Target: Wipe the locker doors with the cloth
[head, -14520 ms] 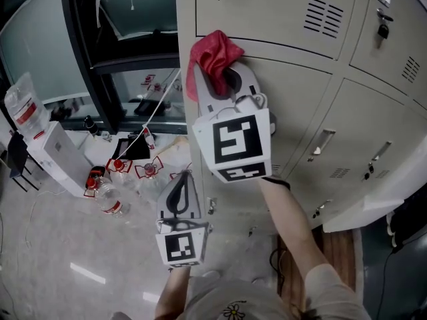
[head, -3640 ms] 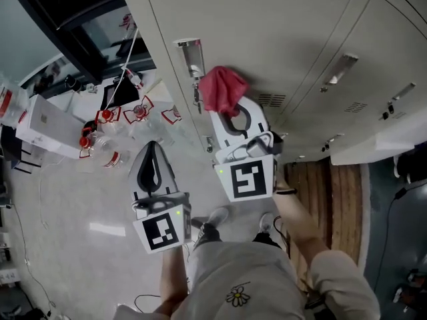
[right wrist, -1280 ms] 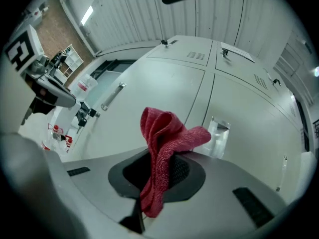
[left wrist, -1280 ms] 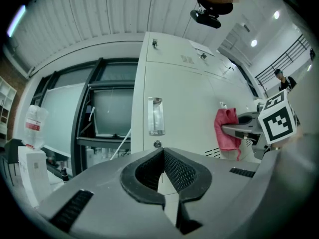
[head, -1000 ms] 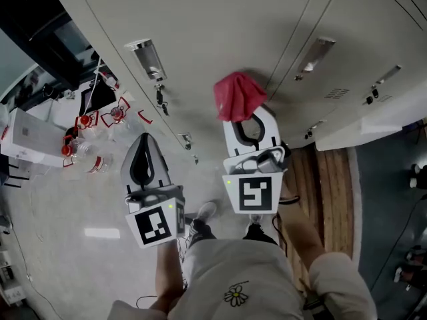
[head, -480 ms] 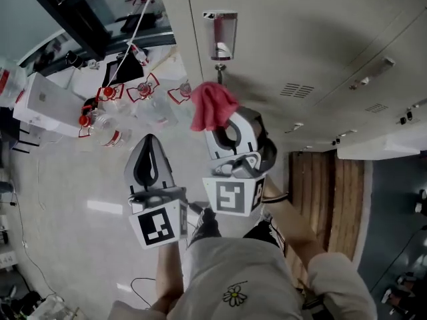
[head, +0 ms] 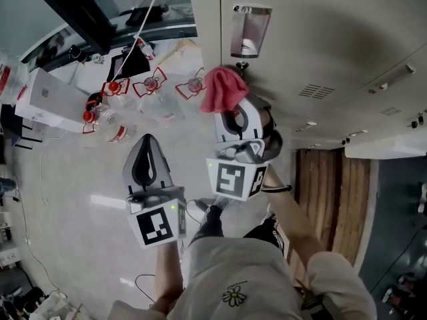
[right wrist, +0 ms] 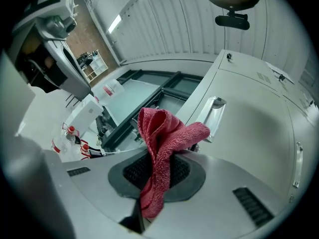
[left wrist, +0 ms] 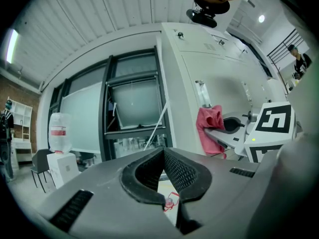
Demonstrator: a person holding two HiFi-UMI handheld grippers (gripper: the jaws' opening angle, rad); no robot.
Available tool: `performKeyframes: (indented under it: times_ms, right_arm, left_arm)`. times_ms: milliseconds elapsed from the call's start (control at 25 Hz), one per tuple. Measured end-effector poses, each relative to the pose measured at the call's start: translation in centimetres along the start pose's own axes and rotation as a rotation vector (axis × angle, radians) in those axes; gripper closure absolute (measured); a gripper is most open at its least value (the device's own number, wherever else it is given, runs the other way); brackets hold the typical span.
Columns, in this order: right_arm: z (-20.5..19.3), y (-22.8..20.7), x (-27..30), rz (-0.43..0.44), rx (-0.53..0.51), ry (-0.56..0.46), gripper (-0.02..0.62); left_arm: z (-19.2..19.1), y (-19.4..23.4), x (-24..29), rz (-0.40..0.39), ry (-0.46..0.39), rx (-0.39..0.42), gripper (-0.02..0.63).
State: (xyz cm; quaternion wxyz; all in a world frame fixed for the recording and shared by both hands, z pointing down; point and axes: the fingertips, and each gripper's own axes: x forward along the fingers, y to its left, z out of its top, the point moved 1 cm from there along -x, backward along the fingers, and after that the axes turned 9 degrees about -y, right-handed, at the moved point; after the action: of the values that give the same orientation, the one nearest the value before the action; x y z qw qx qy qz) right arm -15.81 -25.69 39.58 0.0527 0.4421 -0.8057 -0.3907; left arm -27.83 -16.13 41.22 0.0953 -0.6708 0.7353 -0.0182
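Observation:
The red cloth [head: 223, 89] is bunched at the tip of my right gripper [head: 230, 107], whose jaws are shut on it; it hangs down between them as a red cloth [right wrist: 160, 148] in the right gripper view. It sits close to the beige locker doors [head: 320, 39], just below a metal handle [head: 248, 31], and I cannot tell whether it touches them. My left gripper [head: 145, 153] is lower left, away from the lockers, shut with nothing in it. In the left gripper view the cloth [left wrist: 210, 130] shows at the right, against the lockers [left wrist: 219, 68].
Water bottles with red caps [head: 110, 112] and a white box [head: 50, 99] lie on the floor left of the lockers. A dark window frame [head: 100, 12] stands beyond them. A wooden strip [head: 340, 199] runs along the floor at the right.
Over the last second the right gripper swept the cloth left across the lower doors to below the metal handle. The left gripper stayed put.

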Motion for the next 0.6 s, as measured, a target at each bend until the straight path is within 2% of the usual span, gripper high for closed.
performKeyframes:
  times_ms: [600]
  right_arm:
    - [-3.6,-5.0,-2.8,-0.074,-0.078,0.062,0.568]
  left_arm:
    - [1.0,-5.6,1.5,-0.088,-0.016,-0.042,0.59]
